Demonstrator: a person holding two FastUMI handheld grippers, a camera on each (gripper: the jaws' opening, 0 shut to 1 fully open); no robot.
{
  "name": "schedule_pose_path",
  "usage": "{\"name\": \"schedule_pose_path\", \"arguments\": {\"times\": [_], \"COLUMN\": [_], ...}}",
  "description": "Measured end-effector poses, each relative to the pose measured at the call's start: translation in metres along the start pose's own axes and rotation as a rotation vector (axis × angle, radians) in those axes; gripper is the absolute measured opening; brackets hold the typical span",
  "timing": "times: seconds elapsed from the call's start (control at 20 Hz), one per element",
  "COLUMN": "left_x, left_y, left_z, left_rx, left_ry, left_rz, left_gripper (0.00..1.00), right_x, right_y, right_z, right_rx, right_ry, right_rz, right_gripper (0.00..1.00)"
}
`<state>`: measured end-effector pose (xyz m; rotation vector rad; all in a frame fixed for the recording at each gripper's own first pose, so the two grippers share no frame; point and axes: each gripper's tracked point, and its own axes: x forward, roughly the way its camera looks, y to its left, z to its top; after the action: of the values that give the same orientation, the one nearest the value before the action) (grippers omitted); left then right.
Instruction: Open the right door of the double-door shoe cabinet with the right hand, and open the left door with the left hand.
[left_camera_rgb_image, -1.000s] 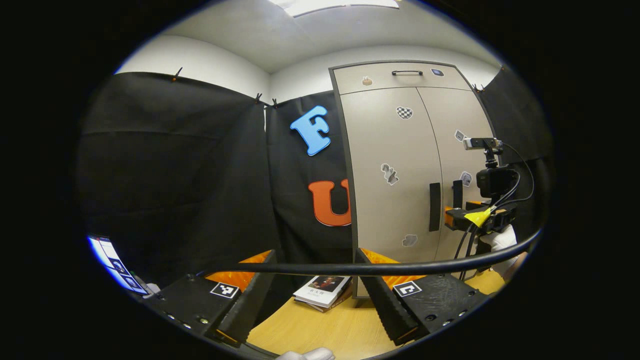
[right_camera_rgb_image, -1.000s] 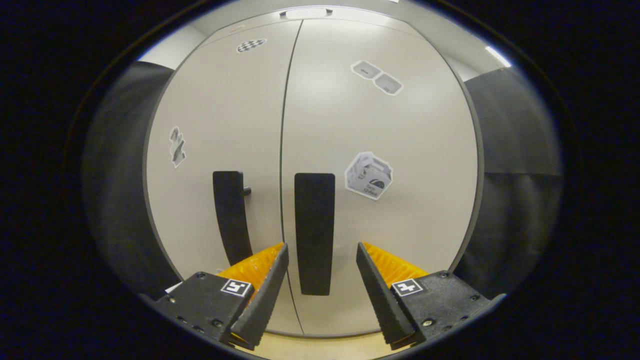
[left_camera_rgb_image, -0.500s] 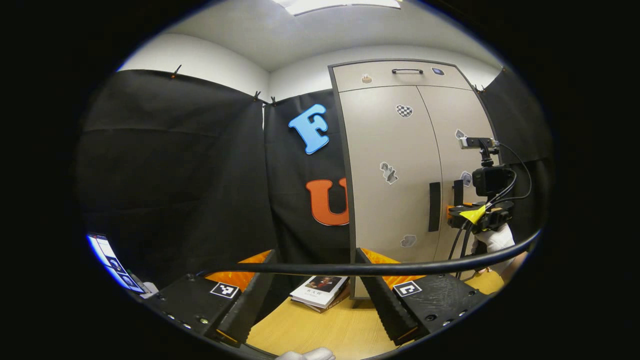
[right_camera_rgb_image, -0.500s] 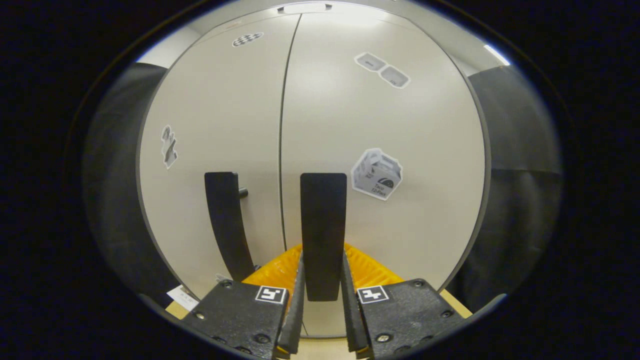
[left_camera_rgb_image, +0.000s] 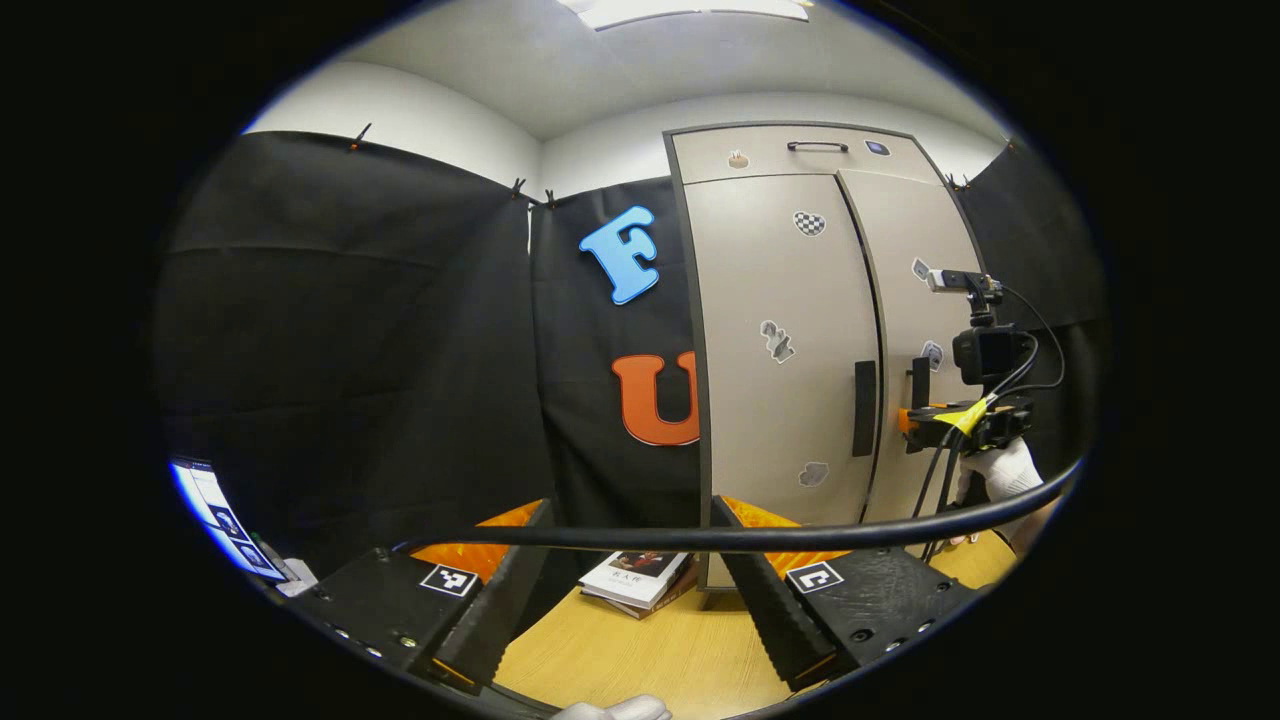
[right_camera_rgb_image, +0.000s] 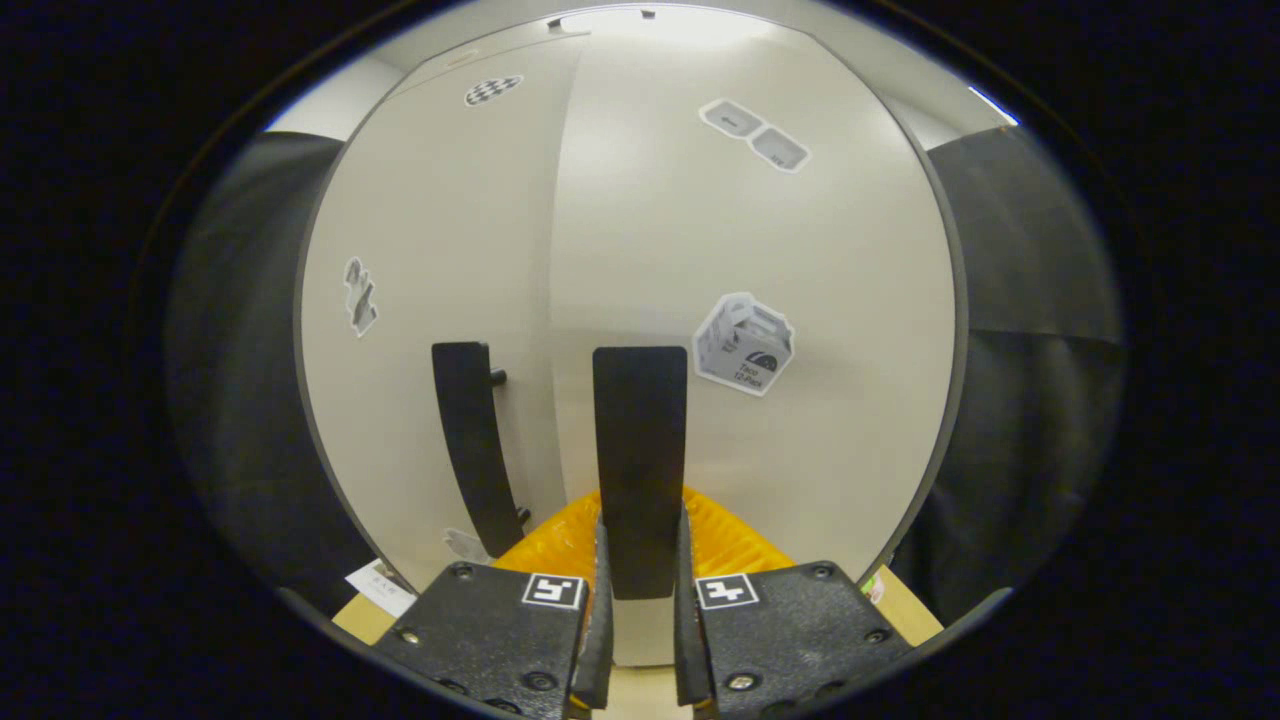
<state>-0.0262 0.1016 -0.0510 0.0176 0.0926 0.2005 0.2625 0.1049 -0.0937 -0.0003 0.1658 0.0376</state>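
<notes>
In the right gripper view the right gripper (right_camera_rgb_image: 637, 640) sits at 6 o'clock with both fingers pinched on the lower end of the right handle (right_camera_rgb_image: 640, 460), the black vertical bar that runs up from between them to the centre of the view. Outward from there, the right door (right_camera_rgb_image: 760, 250) looks cracked: its edge at 11 o'clock stands proud of the left door (right_camera_rgb_image: 440, 230) and the seam has widened into a step, so I judge step 1 of 2 begun but far from finished. The left handle (right_camera_rgb_image: 470, 440) at 9 o'clock is untouched and the left door looks shut. In the left gripper view the left gripper (left_camera_rgb_image: 625, 610) hangs at 6 o'clock with its fingers spread and nothing between them, over the wooden tabletop (left_camera_rgb_image: 650, 660), well apart from the shoe cabinet (left_camera_rgb_image: 800, 330) at 2 o'clock; a book (left_camera_rgb_image: 637, 577) lies near the cabinet's foot, and a cable (left_camera_rgb_image: 740, 537) crosses in front. Left to do: swing the right door wide, then carry the left gripper to the left handle and pull. Against 0.5 s ago, the grip is unchanged but the 2 doors, then flush along a thin seam, now show an offset; 1.0 s ago the right fingers were apart, short of the handle.
</notes>
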Motion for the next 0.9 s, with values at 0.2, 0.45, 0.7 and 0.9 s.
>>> {"name": "schedule_pose_path", "arguments": {"times": [0.2, 0.45, 0.7, 0.9], "left_x": [-0.007, -0.013, -0.018, -0.021], "left_y": [-0.003, -0.01, -0.02, -0.033], "left_z": [-0.003, -0.003, 0.002, 0.004], "left_rx": [0.0, -0.012, -0.008, -0.004], "left_ry": [-0.003, -0.001, -0.016, -0.02], "left_rz": [-0.01, -0.03, -0.046, -0.065], "left_gripper": [0.96, 0.96, 0.96, 0.96], "right_x": [-0.012, -0.026, -0.04, -0.052], "right_y": [-0.003, -0.008, -0.016, -0.027], "right_z": [-0.001, -0.004, -0.005, -0.008], "right_rx": [0.001, 0.003, 0.017, 0.017], "right_ry": [-0.001, 0.0, 0.0, 0.003], "right_rz": [0.022, 0.038, 0.05, 0.037], "right_gripper": [0.27, 0.25, 0.27, 0.23]}}
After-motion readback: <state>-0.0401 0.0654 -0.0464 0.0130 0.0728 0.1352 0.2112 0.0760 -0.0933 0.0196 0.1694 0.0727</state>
